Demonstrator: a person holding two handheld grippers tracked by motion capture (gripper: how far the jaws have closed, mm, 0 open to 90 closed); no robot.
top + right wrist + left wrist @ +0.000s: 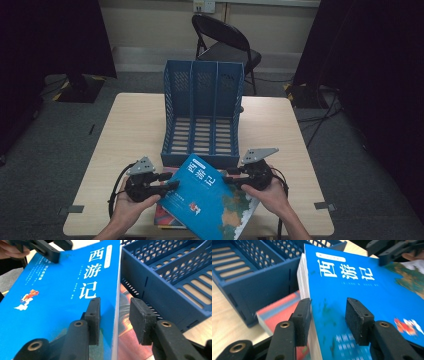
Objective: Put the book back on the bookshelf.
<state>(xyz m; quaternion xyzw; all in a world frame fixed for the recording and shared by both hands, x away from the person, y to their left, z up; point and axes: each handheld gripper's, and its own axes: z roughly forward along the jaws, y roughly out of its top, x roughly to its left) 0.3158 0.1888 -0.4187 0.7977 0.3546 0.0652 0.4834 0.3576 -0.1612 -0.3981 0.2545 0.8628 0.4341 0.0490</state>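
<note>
A thick blue book with white characters on its cover is tilted up off a red book at the table's near edge. My left gripper straddles its left page edge. In the left gripper view one pad lies against the pages and the other sits on the cover of the blue book. My right gripper straddles the opposite edge. In the right gripper view one pad is on the cover of the blue book, while the other stands apart from the spine with a visible gap.
A blue three-slot file rack stands mid-table just beyond the books, its slots open toward me. The wooden table extends on both sides of it. A black folding chair stands behind the table. The red book lies close to the rack's front wall.
</note>
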